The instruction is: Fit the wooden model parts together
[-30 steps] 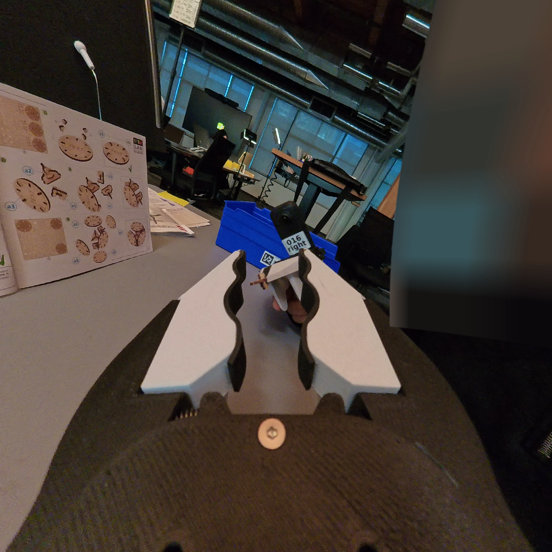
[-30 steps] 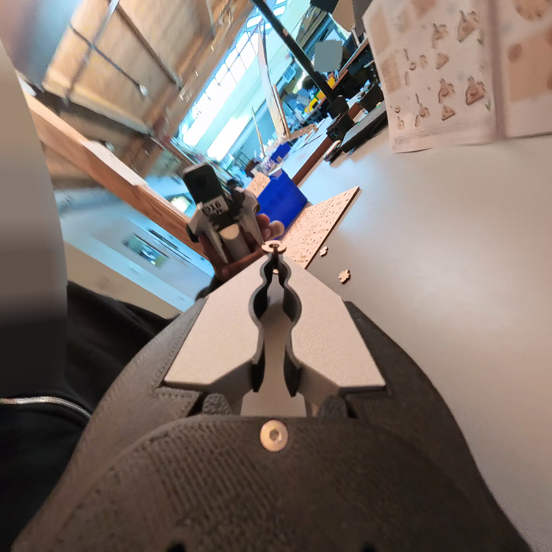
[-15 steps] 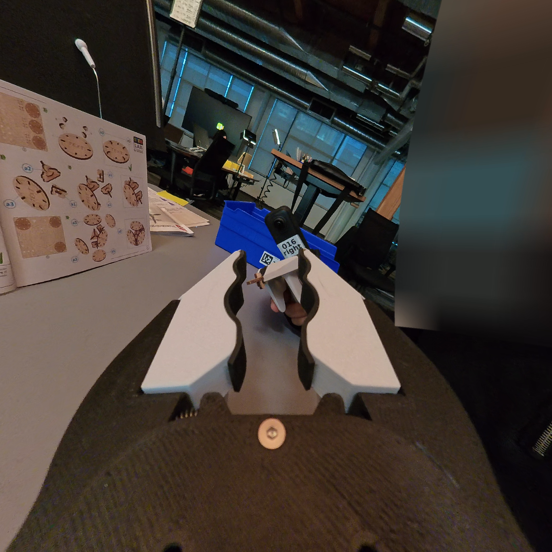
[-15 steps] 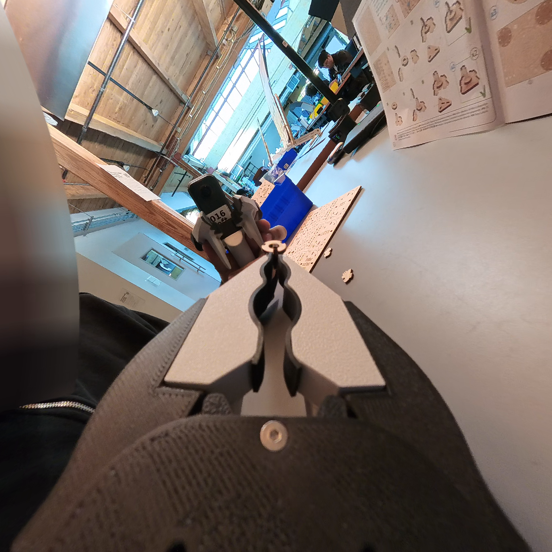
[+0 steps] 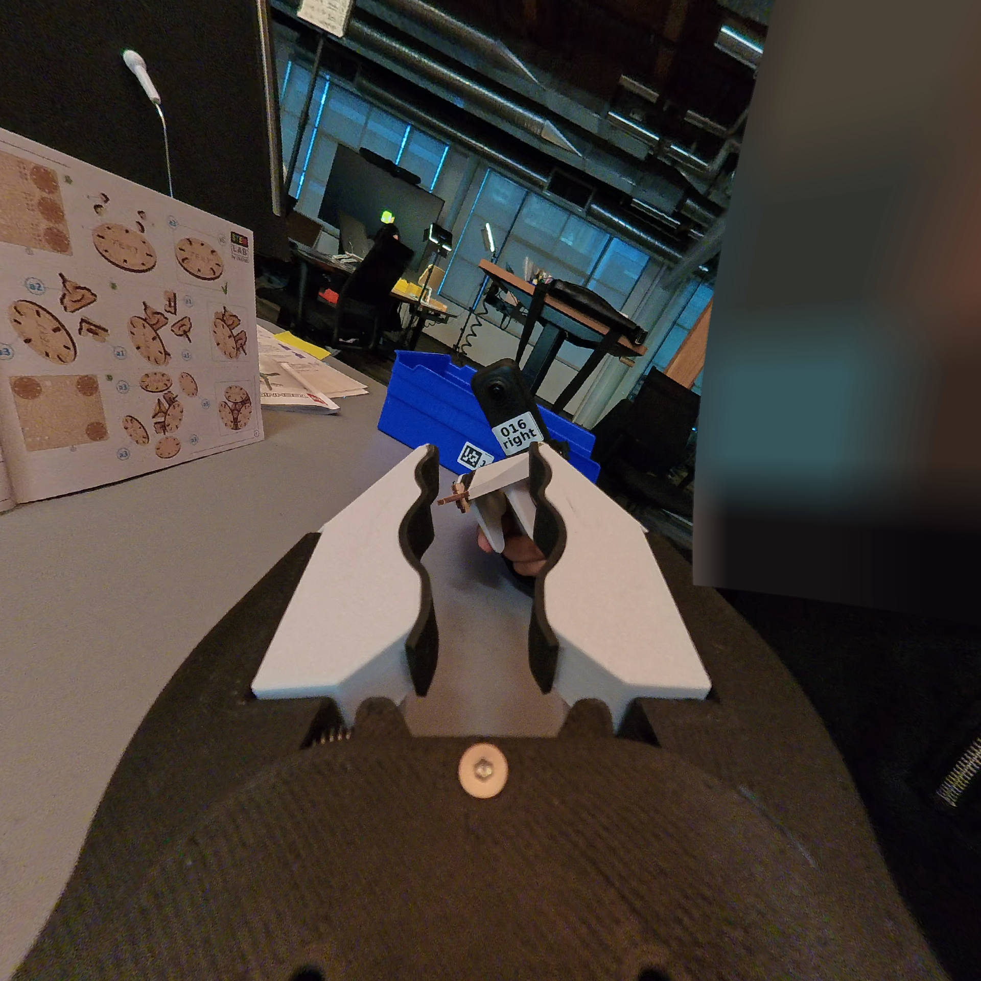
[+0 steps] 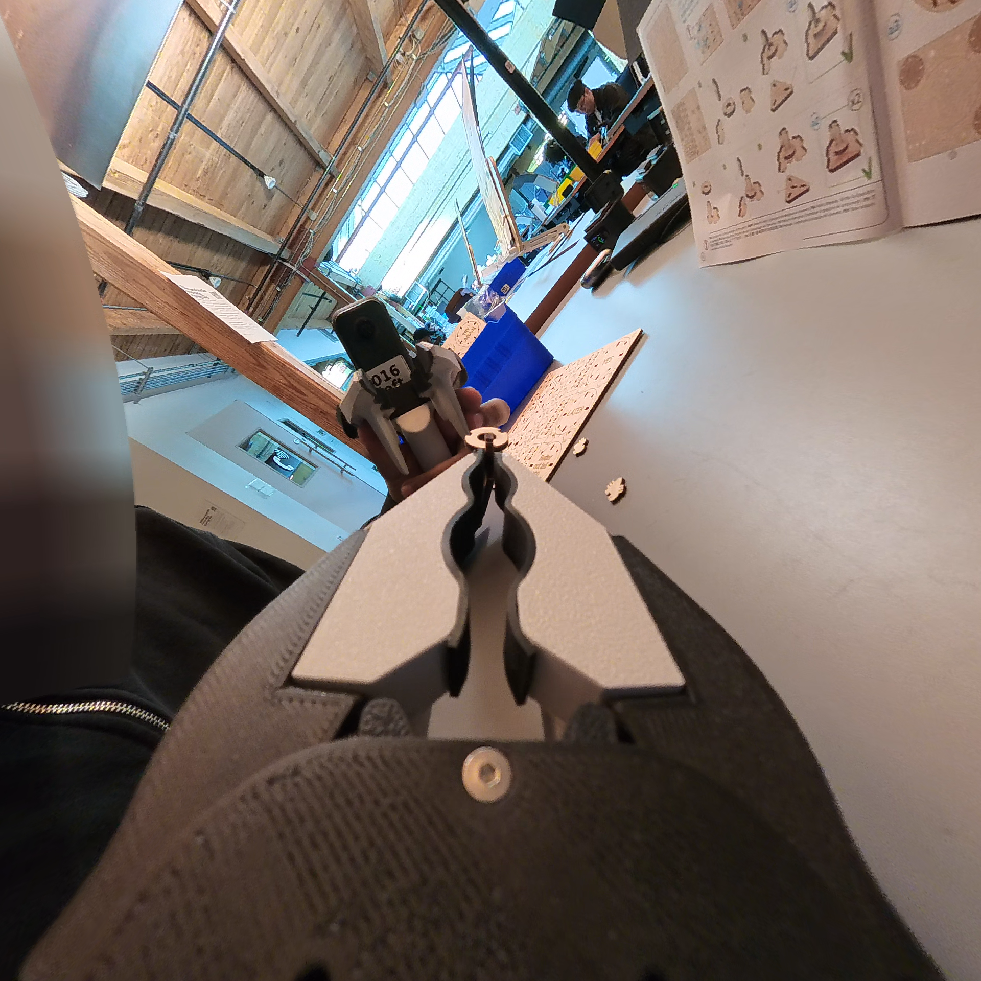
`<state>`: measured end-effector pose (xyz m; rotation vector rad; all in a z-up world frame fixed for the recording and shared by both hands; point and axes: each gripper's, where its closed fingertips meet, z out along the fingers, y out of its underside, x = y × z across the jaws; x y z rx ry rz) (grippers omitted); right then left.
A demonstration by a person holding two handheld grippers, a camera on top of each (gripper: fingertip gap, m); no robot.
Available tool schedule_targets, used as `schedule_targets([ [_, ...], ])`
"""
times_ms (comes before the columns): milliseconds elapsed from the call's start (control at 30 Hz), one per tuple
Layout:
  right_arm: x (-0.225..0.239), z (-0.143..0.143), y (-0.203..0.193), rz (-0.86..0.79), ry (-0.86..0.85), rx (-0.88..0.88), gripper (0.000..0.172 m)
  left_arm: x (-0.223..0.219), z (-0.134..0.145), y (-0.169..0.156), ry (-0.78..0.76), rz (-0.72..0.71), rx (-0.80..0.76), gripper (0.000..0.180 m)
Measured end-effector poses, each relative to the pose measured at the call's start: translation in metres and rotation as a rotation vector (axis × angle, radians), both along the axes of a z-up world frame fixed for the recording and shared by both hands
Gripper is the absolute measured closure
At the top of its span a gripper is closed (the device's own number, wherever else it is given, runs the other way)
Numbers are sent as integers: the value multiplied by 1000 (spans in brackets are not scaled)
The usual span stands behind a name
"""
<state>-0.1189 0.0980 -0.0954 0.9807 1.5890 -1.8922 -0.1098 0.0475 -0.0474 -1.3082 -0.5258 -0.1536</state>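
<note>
Between my right gripper's (image 6: pixel 485 467) shut fingertips sits a thin wooden pin with a small wooden ring (image 6: pixel 486 438) on its far end; both pads press on the pin, and the ring stands just clear of the tips. From my left view the same piece (image 5: pixel 456 496) juts sideways from the right gripper's tips, held in the air above the grey table (image 5: pixel 159 557).

My left gripper (image 5: pixel 483 462) stands open with nothing in its grasp; the wooden piece shows beyond its tips, in the gap between the two fingers, touching neither pad. The two grippers face each other, close, and my fingers (image 5: pixel 523 552) wrap the right gripper's handle below its tips. My left hand (image 6: pixel 467 403) shows behind the left gripper's handle in the right view.

Farther out on the table lie a perforated wooden sheet (image 6: pixel 578 403), two loose wooden cutouts (image 6: pixel 616 488) beside it, a blue bin (image 5: pixel 440 409), and an open instruction booklet (image 5: pixel 122 329) propped upright. Loose papers (image 5: pixel 302 377) lie past the booklet.
</note>
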Motion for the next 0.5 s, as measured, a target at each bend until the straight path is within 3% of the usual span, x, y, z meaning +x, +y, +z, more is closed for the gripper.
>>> schedule_targets([
  [367, 0, -2, 0, -5, 26, 28, 172, -4, 2, -4, -1, 30, 0, 147],
  [433, 1, -4, -1, -10, 49, 57, 172, -10, -1, -8, -11, 71, -25, 147],
  [500, 1, -6, -1, -17, 81, 98, 172, -29, -18, -20, -15, 198, -160, 153],
])
